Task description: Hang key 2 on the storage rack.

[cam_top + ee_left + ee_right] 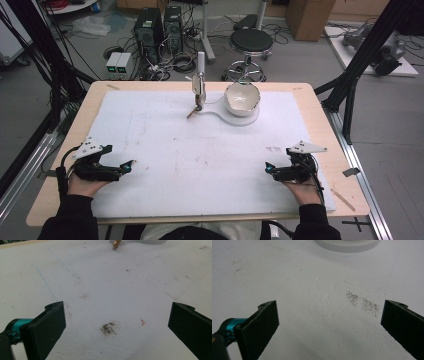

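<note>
A white bowl (242, 98) sits upright on a flat white base (235, 119), far ahead of both hand-held grippers, nearer the right hand-held gripper (268, 169). Just left of it, a brown-tipped tool (198, 95) hangs tilted from an upright white holder.

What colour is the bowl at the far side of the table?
The bowl is white, with a dark thin rim; the high view shows it best.
</note>
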Tool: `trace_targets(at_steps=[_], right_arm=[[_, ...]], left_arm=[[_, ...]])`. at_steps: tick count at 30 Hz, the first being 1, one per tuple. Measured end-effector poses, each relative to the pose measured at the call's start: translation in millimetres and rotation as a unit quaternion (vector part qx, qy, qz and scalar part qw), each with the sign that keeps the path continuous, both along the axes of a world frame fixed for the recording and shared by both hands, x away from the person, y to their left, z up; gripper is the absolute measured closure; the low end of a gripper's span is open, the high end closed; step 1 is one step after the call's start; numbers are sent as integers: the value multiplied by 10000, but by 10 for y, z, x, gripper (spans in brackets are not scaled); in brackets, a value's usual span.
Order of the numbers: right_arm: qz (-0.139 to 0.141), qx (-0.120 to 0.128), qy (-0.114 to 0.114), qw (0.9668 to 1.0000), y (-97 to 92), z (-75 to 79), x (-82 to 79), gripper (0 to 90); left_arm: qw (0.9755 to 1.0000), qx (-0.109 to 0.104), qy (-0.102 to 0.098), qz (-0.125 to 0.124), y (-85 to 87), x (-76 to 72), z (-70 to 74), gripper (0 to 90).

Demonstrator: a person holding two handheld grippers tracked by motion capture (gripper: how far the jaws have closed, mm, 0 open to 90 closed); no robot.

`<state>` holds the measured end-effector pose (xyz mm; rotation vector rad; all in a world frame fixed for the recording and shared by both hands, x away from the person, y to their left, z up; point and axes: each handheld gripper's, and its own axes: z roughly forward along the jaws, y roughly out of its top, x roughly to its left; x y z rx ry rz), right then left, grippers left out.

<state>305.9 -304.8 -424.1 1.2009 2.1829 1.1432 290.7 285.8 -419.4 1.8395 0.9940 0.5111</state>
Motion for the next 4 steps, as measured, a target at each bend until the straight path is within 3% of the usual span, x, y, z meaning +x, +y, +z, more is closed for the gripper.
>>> trace_targets(at_steps=[4], right_arm=[[10,2,22,10000,6,-2,-2,6]], left_arm=[[10000,47,57,2,18,28,-38,18]])
